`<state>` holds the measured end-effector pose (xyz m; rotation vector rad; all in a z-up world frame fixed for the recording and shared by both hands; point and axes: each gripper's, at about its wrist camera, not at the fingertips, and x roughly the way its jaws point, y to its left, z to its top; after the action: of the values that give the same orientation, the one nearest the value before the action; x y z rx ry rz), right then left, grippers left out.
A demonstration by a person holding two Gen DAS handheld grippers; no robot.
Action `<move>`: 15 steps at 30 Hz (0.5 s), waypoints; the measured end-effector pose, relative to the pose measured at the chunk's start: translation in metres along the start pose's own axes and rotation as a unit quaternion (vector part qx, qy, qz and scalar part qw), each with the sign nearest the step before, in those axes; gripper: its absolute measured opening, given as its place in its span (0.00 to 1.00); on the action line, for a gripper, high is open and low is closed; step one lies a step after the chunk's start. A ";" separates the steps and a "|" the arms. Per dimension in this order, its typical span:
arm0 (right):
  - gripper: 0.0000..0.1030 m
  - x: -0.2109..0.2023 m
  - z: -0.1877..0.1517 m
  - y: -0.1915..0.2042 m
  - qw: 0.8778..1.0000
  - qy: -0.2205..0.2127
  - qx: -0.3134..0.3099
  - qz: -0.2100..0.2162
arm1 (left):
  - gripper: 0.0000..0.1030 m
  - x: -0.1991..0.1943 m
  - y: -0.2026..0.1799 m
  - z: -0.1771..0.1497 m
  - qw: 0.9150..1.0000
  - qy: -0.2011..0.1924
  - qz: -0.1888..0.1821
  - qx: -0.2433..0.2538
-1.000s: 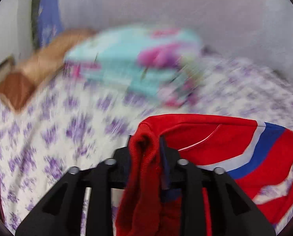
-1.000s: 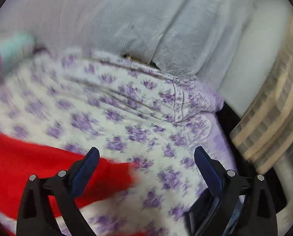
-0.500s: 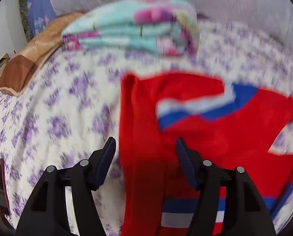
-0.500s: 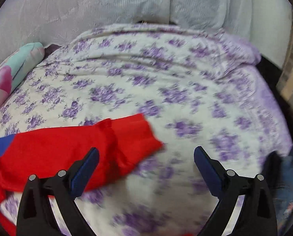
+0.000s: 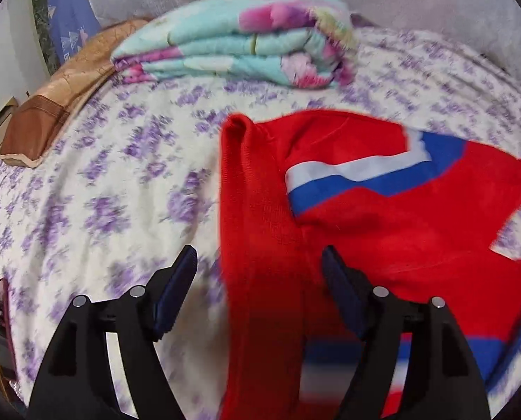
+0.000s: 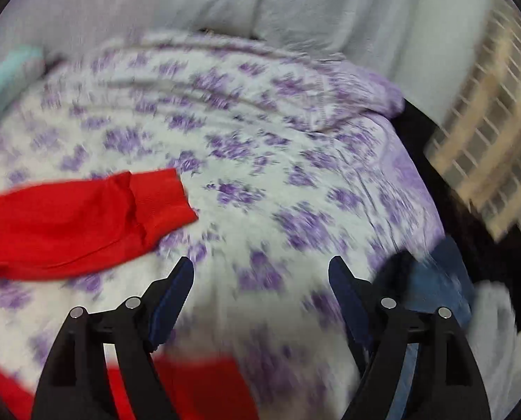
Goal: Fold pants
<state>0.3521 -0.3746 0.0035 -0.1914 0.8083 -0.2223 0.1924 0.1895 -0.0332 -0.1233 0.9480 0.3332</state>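
The red pants point(image 5: 358, 217) with a white and blue stripe lie folded over on the bed's purple-flowered sheet point(image 5: 103, 189). My left gripper point(image 5: 260, 266) is open and empty, its jaws wide apart above the red waistband edge. In the right wrist view a red leg cuff point(image 6: 120, 203) lies at the left, and more red cloth point(image 6: 197, 385) shows at the bottom. My right gripper point(image 6: 260, 276) is open and empty over the bare sheet point(image 6: 260, 161), to the right of the cuff.
A folded turquoise and pink quilt point(image 5: 239, 45) lies at the far side of the bed. A brown pillow point(image 5: 50, 105) is at the left. Grey padding point(image 6: 225, 3) backs the bed. Blue cloth point(image 6: 432, 290) and a checked fabric point(image 6: 488, 161) are off the bed's right edge.
My left gripper let go of the red pants and opened; the pants now lie on the sheet. My right gripper stayed open and swung over the bed.
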 end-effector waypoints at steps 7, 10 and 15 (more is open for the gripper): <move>0.86 -0.033 -0.092 -0.049 0.981 0.067 0.132 0.129 | 0.78 -0.067 0.024 -0.072 0.999 0.004 -0.047 -0.014; 0.84 -0.012 -0.101 -0.036 0.975 0.091 0.143 0.143 | 0.78 -0.058 0.020 -0.091 0.997 0.033 -0.072 -0.022; 0.19 0.010 -0.098 -0.012 0.969 0.108 0.137 0.173 | 0.77 -0.029 0.011 -0.092 0.993 0.046 -0.089 -0.067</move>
<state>0.2854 -0.3976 -0.0670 0.2377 1.0025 -0.0221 0.1023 0.1705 -0.0624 -0.3463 0.9970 0.2267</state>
